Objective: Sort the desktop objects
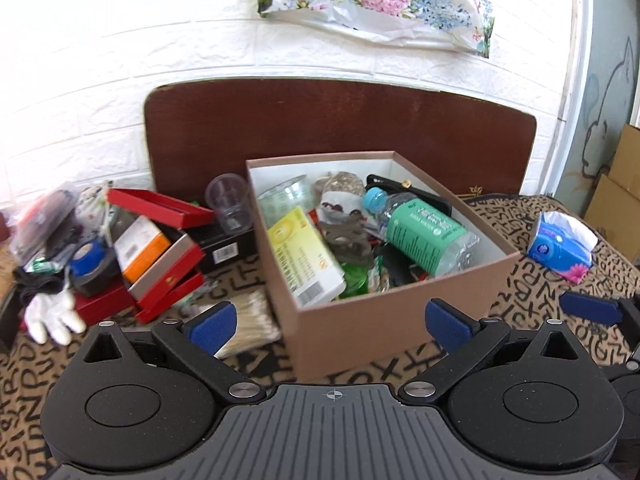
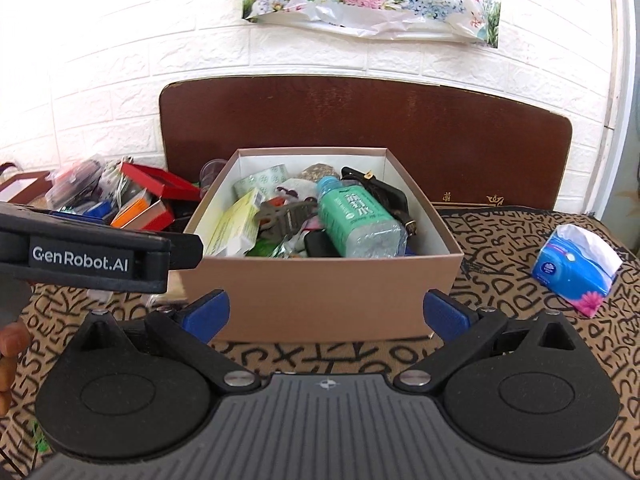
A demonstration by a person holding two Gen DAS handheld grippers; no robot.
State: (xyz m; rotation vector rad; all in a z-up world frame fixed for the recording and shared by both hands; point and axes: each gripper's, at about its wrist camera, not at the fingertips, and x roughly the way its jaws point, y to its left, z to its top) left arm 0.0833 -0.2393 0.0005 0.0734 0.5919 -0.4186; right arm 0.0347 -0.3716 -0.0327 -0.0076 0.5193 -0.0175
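A brown cardboard box (image 1: 360, 328) (image 2: 312, 304) stands on the letter-print cloth, filled with a green-labelled water bottle (image 1: 428, 236) (image 2: 356, 220), a yellow packet (image 1: 304, 256) (image 2: 236, 224), tape and other small items. My left gripper (image 1: 332, 324) is open and empty in front of the box's near corner. In the right wrist view my right gripper (image 2: 328, 314) is also open and empty, facing the box's front wall. The left gripper's black body (image 2: 92, 256) shows at the left of that view.
Left of the box lies a pile: red boxes (image 1: 168, 240), an orange box (image 1: 140, 248), a clear cup (image 1: 230, 202), a white glove (image 1: 54, 316), cotton swabs (image 1: 252, 320). A blue tissue pack (image 1: 562, 246) (image 2: 576, 268) sits right. A brown board (image 2: 360, 128) leans on the white wall.
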